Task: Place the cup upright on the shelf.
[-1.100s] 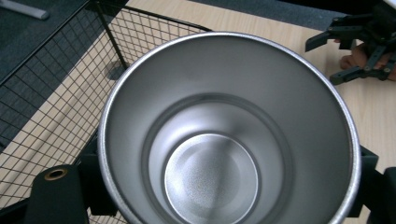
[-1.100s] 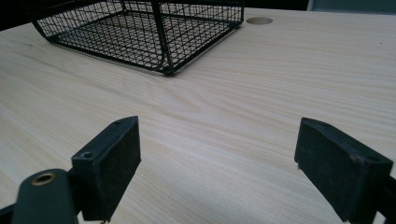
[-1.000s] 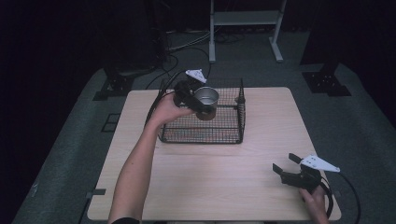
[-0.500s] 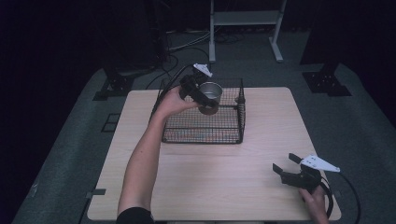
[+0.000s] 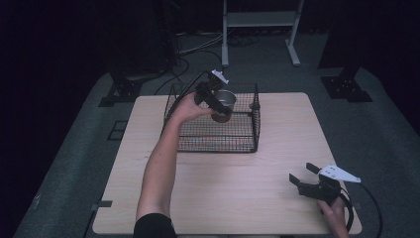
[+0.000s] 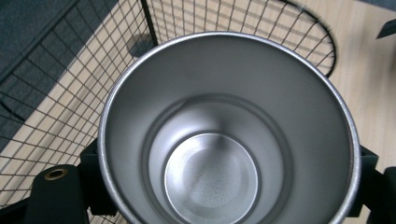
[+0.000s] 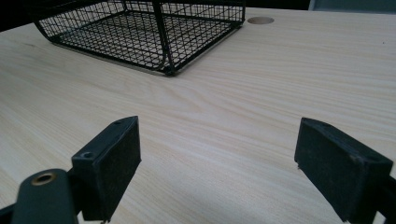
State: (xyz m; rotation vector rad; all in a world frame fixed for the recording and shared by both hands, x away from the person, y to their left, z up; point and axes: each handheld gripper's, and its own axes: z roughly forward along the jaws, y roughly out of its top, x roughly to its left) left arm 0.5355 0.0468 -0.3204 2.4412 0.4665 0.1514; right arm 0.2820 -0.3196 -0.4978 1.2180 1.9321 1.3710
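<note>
Nearest, the right gripper (image 5: 306, 177) rests low over the table (image 5: 237, 193), jaws spread wide and empty. Farther off, the left gripper (image 5: 214, 101) clamps 1 steel cup (image 5: 224, 102) above the wire basket (image 5: 218, 141); setting it down likely remains.

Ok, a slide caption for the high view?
Left hand-held gripper holds a steel cup over the wire basket; right hand-held gripper rests open.

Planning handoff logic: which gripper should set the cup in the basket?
Left. The left gripper already holds the steel cup over the wire basket; the right gripper sits open near the table's front corner.
</note>
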